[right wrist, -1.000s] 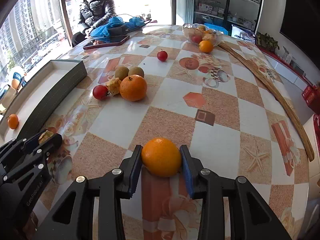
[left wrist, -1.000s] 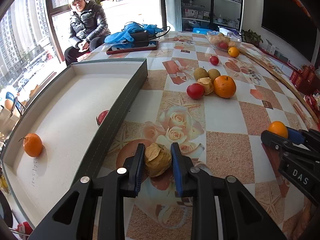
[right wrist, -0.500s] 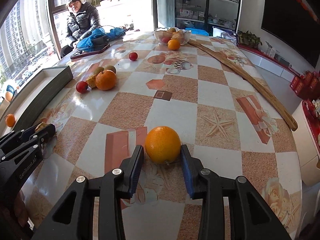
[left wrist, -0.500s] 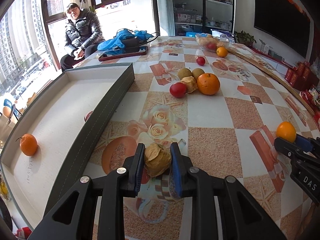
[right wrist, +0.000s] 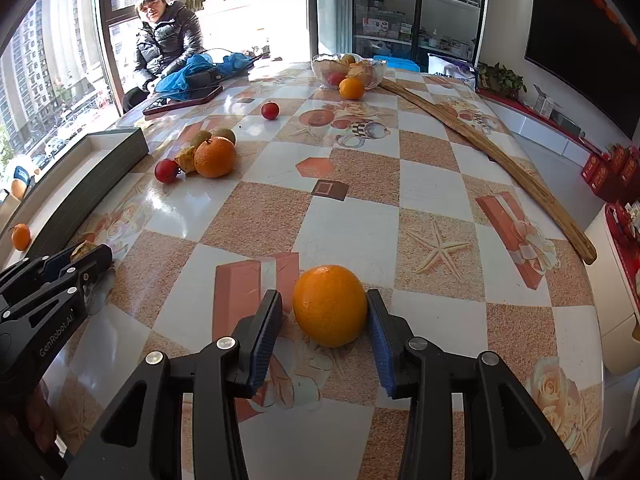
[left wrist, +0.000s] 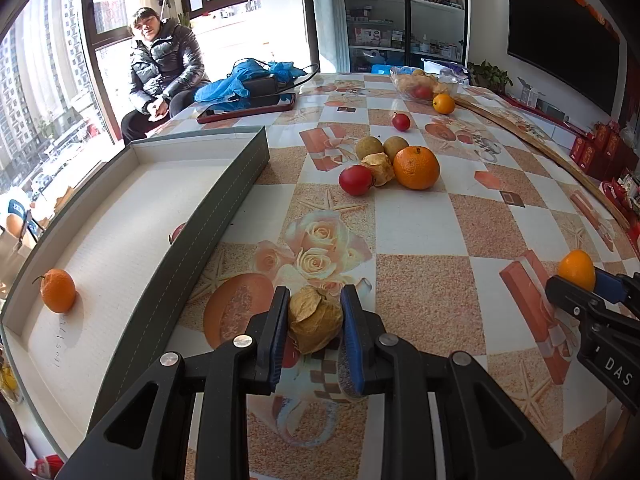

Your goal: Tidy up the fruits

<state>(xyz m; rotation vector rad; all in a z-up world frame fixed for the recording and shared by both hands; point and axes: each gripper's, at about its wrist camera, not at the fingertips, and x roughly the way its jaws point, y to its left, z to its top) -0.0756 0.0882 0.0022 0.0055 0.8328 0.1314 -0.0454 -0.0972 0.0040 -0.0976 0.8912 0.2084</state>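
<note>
Papery, crinkled tan husk fruit (left wrist: 315, 319) sits pinched between the ribbed blue pads of the left tongs (left wrist: 314, 330), while the right tongs (right wrist: 325, 326), jaws just spreading, loosely flank a round dimpled orange (right wrist: 330, 305) on the glossy tabletop (right wrist: 432, 184).

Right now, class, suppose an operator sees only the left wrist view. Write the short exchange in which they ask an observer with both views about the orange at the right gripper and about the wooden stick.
Operator: My view cuts off the right gripper. Is it squeezing the orange?
Observer: No. The orange rests on the table between its fingers. The jaws have just been opening, and a gap shows beside the finger on the picture's left.
Operator: Where does the wooden stick end?
Observer: Its near end lies close to the table's right edge, off to the right of the orange and a little beyond it.
</note>
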